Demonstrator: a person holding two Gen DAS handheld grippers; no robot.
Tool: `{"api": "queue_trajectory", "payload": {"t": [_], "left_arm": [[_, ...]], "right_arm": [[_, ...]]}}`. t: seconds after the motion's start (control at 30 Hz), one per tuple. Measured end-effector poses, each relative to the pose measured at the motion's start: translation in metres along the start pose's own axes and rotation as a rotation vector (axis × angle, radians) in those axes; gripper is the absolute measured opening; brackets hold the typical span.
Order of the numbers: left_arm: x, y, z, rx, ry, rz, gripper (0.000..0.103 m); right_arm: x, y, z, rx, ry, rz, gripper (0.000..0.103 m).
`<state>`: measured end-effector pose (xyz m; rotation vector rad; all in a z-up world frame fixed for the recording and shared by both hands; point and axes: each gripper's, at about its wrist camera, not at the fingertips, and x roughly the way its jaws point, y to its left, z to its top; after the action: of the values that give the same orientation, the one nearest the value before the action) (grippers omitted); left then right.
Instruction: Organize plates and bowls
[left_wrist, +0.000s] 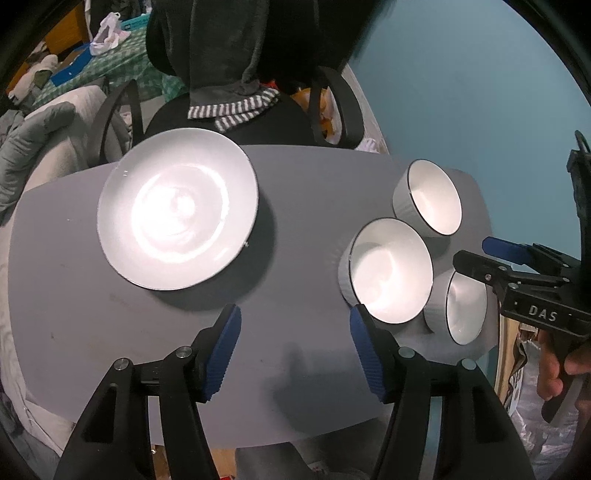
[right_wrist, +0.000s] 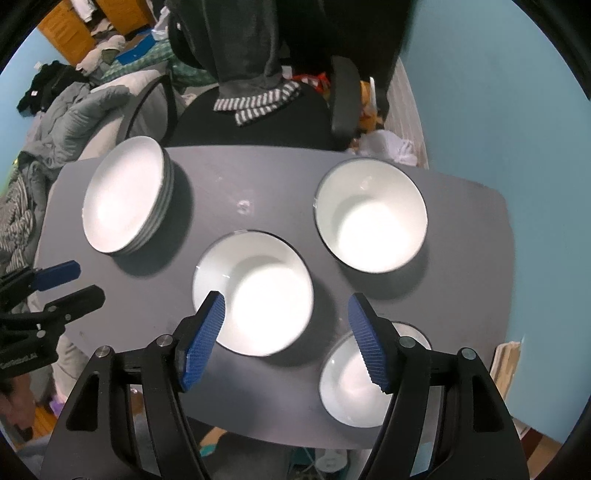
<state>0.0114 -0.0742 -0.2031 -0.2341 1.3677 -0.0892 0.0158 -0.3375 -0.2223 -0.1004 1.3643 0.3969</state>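
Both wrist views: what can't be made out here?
- Plate stack: count unclear, right wrist view; rims blur together.
- Nearest bowl: right wrist view, part hidden by the right gripper finger.
- Bowl at table edge: left wrist view, partly behind the middle bowl.

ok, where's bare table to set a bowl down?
Free: the strip between the plate stack and the middle bowl, and the near edge of the table under the left gripper. Crowded: the three bowls clustered at right.
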Motion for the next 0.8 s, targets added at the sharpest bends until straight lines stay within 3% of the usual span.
{"api": "queue_trajectory", "payload": {"t": [0.5,0.8], "left_arm": [[0.048,-0.027,0.012,-0.036,0.082,-0.038,0.063],[0.086,-0.036,0.024,-0.041,0.131,-0.008,0.063]], "right_arm": [[0.038,-0.027,-0.009,0.023,0.06,0.039,0.069],[0.061,-0.031,-0.008,0.022,0.102,0.056,0.069]]}}
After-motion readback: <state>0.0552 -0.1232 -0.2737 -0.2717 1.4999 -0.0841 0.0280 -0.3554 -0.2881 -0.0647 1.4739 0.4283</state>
